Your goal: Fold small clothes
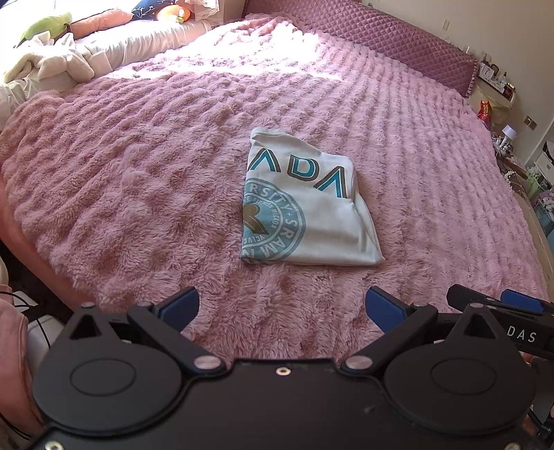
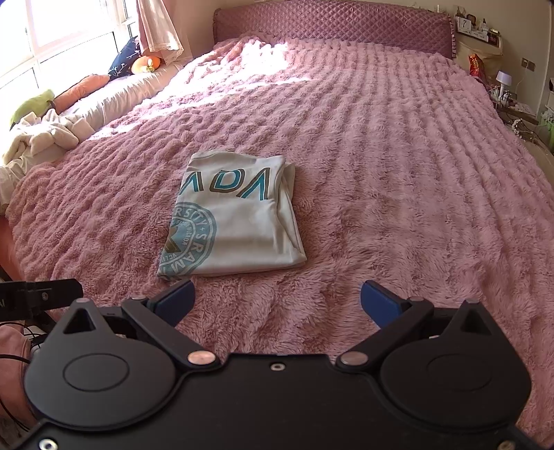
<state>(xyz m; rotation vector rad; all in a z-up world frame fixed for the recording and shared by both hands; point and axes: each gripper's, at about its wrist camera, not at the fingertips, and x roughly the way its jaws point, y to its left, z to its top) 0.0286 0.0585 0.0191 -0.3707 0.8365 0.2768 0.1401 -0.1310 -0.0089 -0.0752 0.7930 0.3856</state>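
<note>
Fingers: both pairs of blue-padded fingers stand spread wide and hold nothing; the left gripper (image 1: 282,306) and the right gripper (image 2: 277,299) hover over the near part of the bed, short of the garment.
Garment: pale grey folded T-shirt with teal lettering and a round teal crest (image 1: 304,207) (image 2: 232,221) lies flat on the bed, touching neither gripper, near the middle of the bed's near half.
Long axis: the packet runs away from the cameras toward the headboard, lettering at the far end, crest at the near left corner; its right edge shows loose stacked layers.
Bearing from fingers: in the left wrist view the shirt sits straight ahead, a little right of centre; in the right wrist view it lies ahead and to the left.
Nearer arm: judged from both views, the left gripper faces the packet more squarely, while the right gripper's left finger (image 2: 175,301) sits just short of the near left corner.
Stage: the folding looks largely done; a last fold or a tidy of the right edge may remain.
Surface: fluffy pink ribbed plush bedspread (image 1: 138,180) (image 2: 398,180).
Surroundings: quilted mauve headboard (image 2: 329,24) at the far end; rumpled cream clothes (image 2: 45,135) well apart at the left.
</note>
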